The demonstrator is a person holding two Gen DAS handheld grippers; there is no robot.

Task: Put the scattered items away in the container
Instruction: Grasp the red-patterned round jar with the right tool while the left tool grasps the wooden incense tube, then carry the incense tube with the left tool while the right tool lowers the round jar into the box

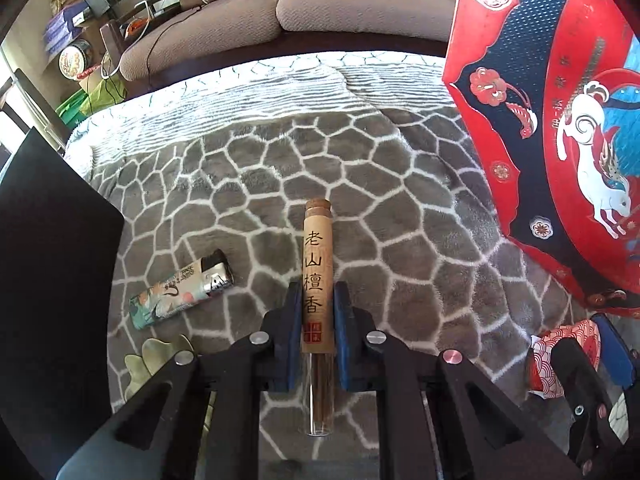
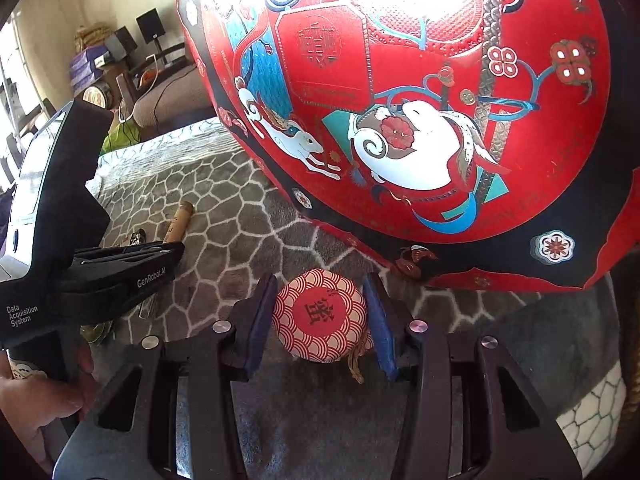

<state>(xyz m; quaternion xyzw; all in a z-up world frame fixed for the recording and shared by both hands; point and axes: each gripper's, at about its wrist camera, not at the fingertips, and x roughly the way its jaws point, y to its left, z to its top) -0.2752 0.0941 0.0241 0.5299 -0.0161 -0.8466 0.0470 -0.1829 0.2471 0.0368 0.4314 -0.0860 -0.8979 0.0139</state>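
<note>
The left hand-held gripper (image 1: 316, 308) has its blue pads clamped on a slim glass incense tube (image 1: 317, 264) with a cork stopper and tan paper label, lying on a plush grey blanket (image 1: 256, 168) veined with white. A glossy lighter (image 1: 180, 290) lies to its left. The right hand-held gripper (image 2: 320, 316) holds a round red-and-white fabric pouch (image 2: 320, 316) near the red lacquered container lid (image 2: 400, 100). A brown sofa (image 1: 240, 8) stands far behind.

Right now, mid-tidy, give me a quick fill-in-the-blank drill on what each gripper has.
1. The left gripper is shut on the ____ tube.
2. The right gripper has the round ____-and-white pouch between its pads.
3. The lighter lies on the patterned ____.

Missing: incense; red; blanket
</note>
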